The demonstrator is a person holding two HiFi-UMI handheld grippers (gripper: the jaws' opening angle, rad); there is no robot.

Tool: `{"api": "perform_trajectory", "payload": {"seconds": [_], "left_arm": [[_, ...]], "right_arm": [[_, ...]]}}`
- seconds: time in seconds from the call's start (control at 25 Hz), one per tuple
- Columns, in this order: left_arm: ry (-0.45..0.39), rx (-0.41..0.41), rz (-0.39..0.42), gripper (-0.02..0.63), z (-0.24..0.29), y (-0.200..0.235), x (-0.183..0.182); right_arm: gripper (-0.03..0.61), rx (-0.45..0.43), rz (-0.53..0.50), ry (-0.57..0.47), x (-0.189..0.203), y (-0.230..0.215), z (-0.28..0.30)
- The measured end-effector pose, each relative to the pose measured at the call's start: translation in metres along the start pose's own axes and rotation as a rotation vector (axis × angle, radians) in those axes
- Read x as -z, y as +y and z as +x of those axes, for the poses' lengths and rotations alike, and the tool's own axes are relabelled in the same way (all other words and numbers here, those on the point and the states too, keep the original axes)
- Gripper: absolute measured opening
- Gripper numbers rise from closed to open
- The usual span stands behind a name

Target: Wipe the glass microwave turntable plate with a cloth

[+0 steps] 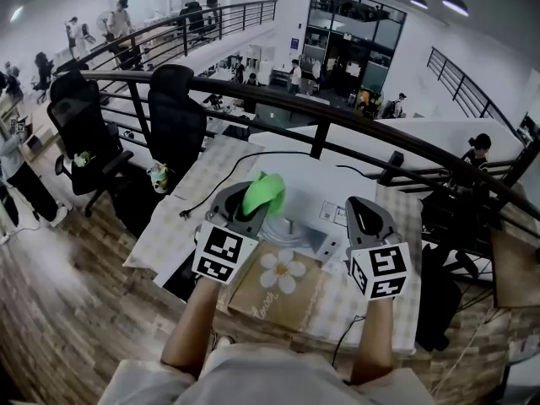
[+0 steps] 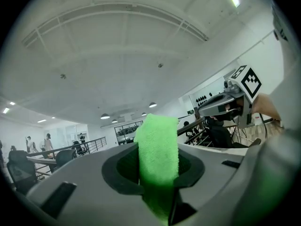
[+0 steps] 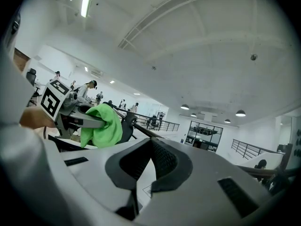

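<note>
**Q:** How far along is the wiping?

**A:** It does not look started. Nearest the camera, both grippers are held up above a brown flower-printed package (image 1: 283, 287), not down on any surface. The left gripper (image 1: 257, 199) has its jaws pinched on a bright green cloth (image 2: 159, 149). The right gripper (image 3: 151, 147) has its jaws pressed together with nothing between them.

**Q:** Where is the glass turntable plate?

**A:** I cannot pick it out for sure. Some pale rounded items (image 1: 295, 229) lie on the white table (image 1: 278, 171) just beyond the grippers. One of them may be the plate, but that is a guess. So the whole wipe is likely still to do.

**Q:** Which way does the cloth lie?

**A:** Its long axis runs along the jaws. A folded strip stands up out of them, with its free end pointing away from the person, towards the dark railing (image 1: 337, 116) beyond the table.
</note>
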State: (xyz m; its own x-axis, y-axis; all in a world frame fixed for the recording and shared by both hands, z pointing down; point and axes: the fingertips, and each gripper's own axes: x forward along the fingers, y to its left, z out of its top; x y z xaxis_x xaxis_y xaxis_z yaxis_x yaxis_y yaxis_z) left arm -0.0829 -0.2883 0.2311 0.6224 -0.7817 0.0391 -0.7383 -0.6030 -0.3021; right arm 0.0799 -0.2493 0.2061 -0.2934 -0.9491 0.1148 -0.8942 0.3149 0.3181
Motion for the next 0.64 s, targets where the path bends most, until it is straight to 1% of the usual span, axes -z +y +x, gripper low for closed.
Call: {"api": "perform_trajectory", "payload": {"seconds": [0.12,0.16,0.32,0.64], "left_arm": [[0.013,-0.010,0.057,0.130,0.002,0.001,0.000],[0.010,-0.008,0.061,0.130,0.003,0.001,-0.001],[0.001,-0.001,0.036,0.130,0.003,0.001,-0.002],[0.006,0.015,0.026,0.130,0.011,-0.002,0.002]], "right_arm": [[0.014,-0.001,0.006,-0.001,0.002,0.001,0.004],[0.014,-0.001,0.005,-0.002,0.003,0.001,0.005],[0.014,-0.007,0.002,-0.001,0.003,0.004,0.007],[0.014,0.003,-0.009,-0.002,0.006,0.001,0.012]]}}
